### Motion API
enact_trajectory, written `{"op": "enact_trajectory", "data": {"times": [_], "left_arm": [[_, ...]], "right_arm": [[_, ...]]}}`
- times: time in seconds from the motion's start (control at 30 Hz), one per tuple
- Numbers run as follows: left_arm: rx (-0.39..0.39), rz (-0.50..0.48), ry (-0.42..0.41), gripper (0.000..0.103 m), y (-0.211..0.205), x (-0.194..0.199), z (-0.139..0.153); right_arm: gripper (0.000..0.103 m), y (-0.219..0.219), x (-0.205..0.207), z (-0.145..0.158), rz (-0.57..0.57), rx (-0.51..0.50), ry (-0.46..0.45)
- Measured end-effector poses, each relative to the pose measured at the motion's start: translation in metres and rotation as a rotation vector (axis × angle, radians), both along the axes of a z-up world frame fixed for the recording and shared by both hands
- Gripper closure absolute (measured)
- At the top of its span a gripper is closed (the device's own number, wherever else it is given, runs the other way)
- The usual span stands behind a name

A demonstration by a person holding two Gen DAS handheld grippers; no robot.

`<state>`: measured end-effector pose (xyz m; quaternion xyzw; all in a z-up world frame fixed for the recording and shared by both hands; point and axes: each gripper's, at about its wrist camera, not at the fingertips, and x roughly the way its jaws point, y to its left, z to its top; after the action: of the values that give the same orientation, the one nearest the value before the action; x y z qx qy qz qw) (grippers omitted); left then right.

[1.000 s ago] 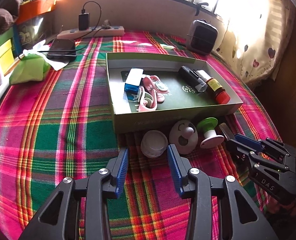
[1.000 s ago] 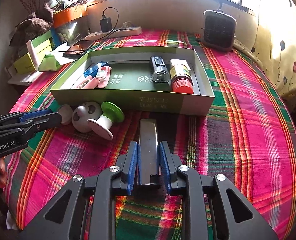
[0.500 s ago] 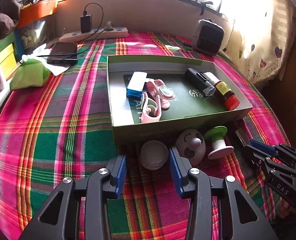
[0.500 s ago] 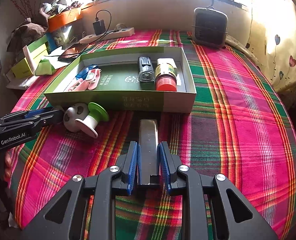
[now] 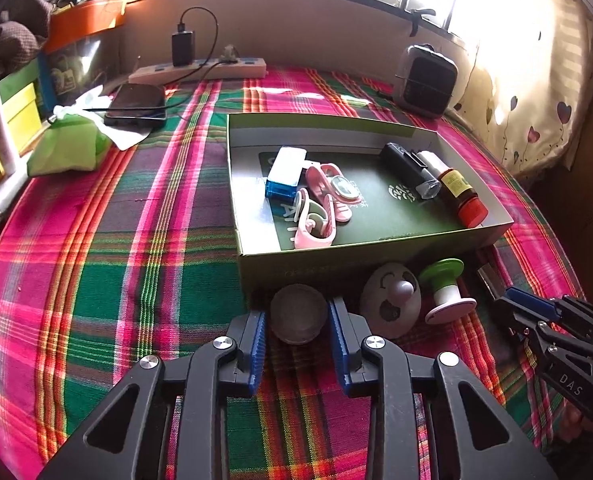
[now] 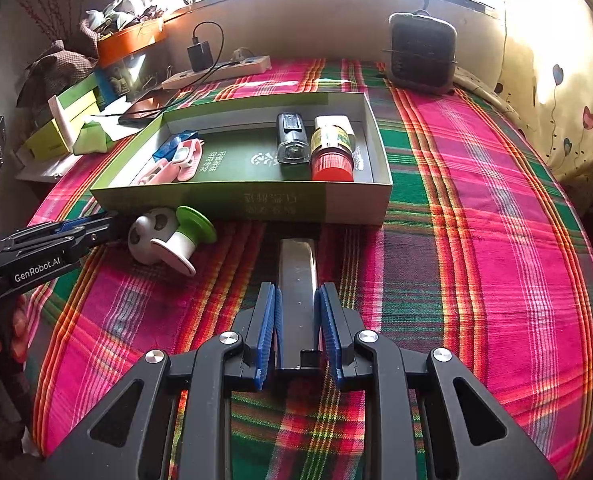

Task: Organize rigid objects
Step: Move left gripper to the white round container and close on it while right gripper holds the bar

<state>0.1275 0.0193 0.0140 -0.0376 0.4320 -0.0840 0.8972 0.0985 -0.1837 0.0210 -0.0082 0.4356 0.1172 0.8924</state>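
Observation:
A green cardboard box point(image 5: 336, 258) point(image 6: 236, 204) lies on the plaid cloth and holds a blue case, pink clips, a black flashlight point(image 5: 410, 170) and a red-capped bottle point(image 6: 332, 148). My left gripper point(image 5: 298, 316) is open, its fingers on either side of a round white container point(image 5: 298, 314) just in front of the box. My right gripper point(image 6: 296, 312) is shut on a flat dark metal bar point(image 6: 296, 276) that points toward the box. A white ball-shaped toy point(image 5: 390, 300) and a green-topped spool point(image 5: 444, 286) lie beside the container.
A small heater point(image 6: 422, 52) stands at the back right. A power strip with charger point(image 5: 198, 68), a phone point(image 5: 136, 106), a green pouch point(image 5: 70, 146) and yellow boxes point(image 5: 0, 136) sit at the back left. A curtain hangs at the right.
My left gripper has moved forward so the round white container now sits between its fingers. My right gripper has lifted and drawn back slightly with the bar in it.

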Motion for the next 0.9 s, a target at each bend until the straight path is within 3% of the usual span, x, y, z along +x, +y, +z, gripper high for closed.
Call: {"op": "enact_trajectory", "data": {"times": [0.9], "left_arm": [[-0.004,0.001,-0.008,0.076,0.001,-0.0037,0.0021]], "right_arm": [[0.079,-0.0006,-0.0003,0.0002,-0.003,0.005,-0.001]]}}
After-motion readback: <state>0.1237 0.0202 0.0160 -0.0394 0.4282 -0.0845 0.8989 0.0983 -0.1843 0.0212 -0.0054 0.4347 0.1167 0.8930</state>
